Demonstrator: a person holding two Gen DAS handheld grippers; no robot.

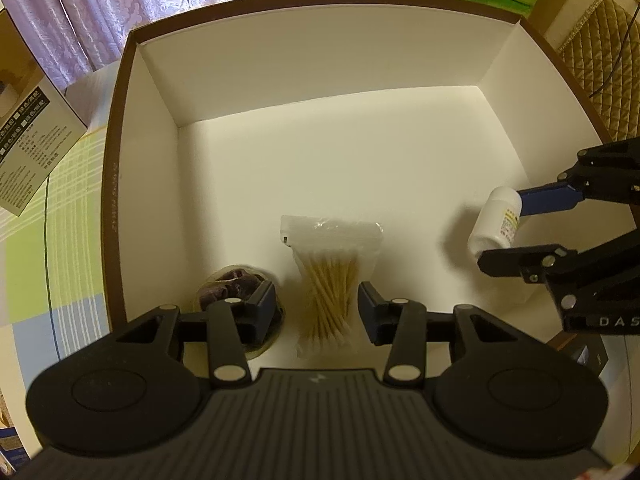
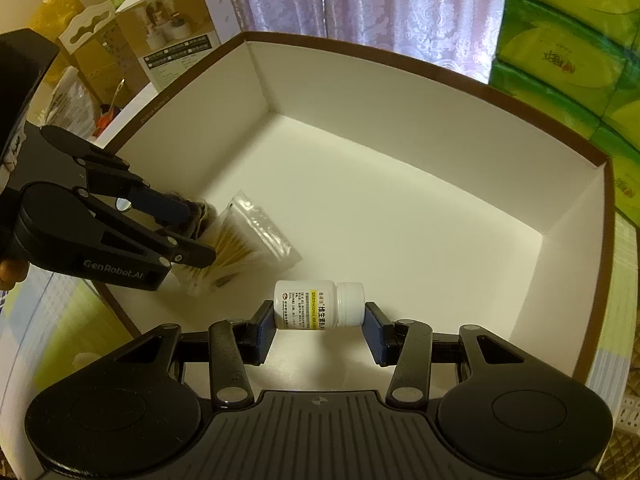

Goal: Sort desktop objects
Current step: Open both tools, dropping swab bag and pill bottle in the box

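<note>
The white pill bottle (image 2: 319,305) lies sideways between my right gripper (image 2: 319,326) pads, base against one pad, cap against the other, low over the floor of the big white box (image 2: 420,128). I judge it clamped, though I cannot tell whether it already rests on the floor. Just beside it, the bag of cotton swabs (image 1: 330,280) lies flat in the box, under my left gripper (image 1: 318,306), whose jaws stand apart on either side of the bag, touching nothing. Next to the bag sits a small clear tub of something dark (image 1: 234,280), partly hidden behind my left finger. So 2 items are in, the bottle makes 3 once I let go. Beyond the box wall I see cartons (image 2: 172,36) and clutter on the table; more may need sorting, but I cannot tell.
</note>
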